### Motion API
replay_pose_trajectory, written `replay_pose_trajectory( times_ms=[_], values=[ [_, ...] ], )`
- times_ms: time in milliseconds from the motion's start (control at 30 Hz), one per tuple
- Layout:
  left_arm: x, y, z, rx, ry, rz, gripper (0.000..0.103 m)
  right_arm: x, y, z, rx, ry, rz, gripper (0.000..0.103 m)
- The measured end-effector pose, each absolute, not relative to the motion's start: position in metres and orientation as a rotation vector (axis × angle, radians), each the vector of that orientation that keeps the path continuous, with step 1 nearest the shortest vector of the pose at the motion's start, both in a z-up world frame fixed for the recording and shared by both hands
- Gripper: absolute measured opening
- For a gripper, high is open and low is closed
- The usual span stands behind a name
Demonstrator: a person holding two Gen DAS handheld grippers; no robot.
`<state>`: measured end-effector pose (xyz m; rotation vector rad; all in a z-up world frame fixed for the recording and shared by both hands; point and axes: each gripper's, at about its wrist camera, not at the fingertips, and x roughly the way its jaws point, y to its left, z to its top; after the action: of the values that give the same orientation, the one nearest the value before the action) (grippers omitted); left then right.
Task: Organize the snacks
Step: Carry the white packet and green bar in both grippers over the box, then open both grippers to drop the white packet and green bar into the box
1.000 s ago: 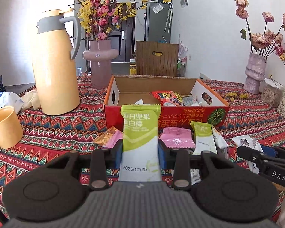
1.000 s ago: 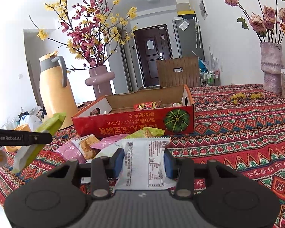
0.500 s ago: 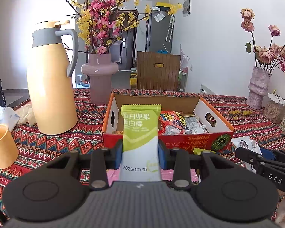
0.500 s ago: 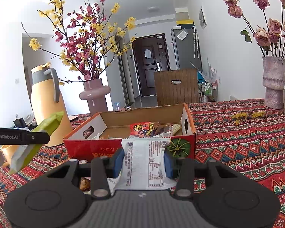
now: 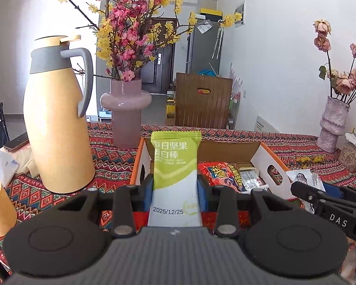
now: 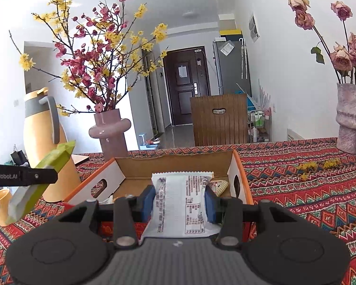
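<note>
Now left claw (image 5: 175,191) grips green snack bar (image 5: 175,166) upright, right claw (image 6: 180,200) grips white packet (image 6: 181,201), both directly before and above open cardboard box (image 6: 178,165) on tabletop, right claw nearer its interior.

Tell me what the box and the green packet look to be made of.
Box: corrugated cardboard, it seems, with raw brown inner walls, a printed red outside and punched handle holes. Green packet in the left gripper: probably thin plastic film, smooth with a slight sheen and a serrated, heat-sealed top edge.
</note>
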<state>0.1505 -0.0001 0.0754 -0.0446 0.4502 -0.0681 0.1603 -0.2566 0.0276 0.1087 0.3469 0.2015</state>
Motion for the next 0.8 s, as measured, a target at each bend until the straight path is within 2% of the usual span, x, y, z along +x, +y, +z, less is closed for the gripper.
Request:
replay_pose_trajectory(
  times_ms=[333,800],
  values=[
    [0.195,0.000,0.080,-0.065,0.432,-0.060,0.037,0.210,-0.245,0.040,0.082,0.350,0.185,0.042],
    [0.247,-0.011,0.040,-0.065,0.465,-0.037,0.037,0.254,-0.247,0.002,0.103,0.429,0.142,0.042]
  ],
)
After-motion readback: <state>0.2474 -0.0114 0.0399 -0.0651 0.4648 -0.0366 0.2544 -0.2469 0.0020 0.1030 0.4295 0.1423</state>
